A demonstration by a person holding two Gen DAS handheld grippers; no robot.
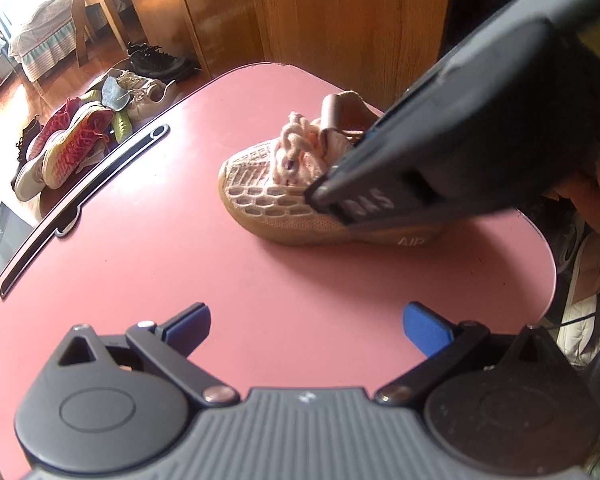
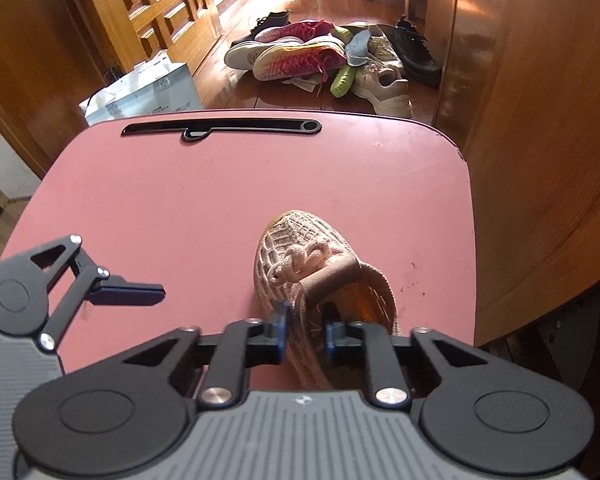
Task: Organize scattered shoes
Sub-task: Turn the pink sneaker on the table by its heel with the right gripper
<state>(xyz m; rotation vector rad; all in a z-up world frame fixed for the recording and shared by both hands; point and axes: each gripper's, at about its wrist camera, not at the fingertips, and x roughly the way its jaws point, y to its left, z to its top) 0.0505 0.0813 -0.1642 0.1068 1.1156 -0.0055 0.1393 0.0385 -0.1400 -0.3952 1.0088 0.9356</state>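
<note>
A small pink knit shoe [image 1: 268, 196] [image 2: 300, 240] with knotted laces and a tan sole stands on the pink table [image 1: 180, 240] [image 2: 180, 192], near its right edge. My right gripper [image 2: 306, 330] [image 1: 340, 176] comes down from the heel side and is shut on the shoe's left collar wall, one blue pad outside and one inside the opening. In the left wrist view my left gripper [image 1: 306, 316] hovers open over bare table in front of the shoe, holding nothing. One of its fingers [image 2: 132, 290] shows to the left of the shoe in the right wrist view.
A pile of scattered shoes [image 1: 72, 140] [image 2: 320, 56] lies on the wooden floor beyond the table. A black slot [image 1: 88, 200] [image 2: 220, 126] runs along the table's far edge. Wooden cabinets [image 1: 340, 20] [image 2: 540, 160] stand close by; a white bag [image 2: 148, 92] sits behind the table.
</note>
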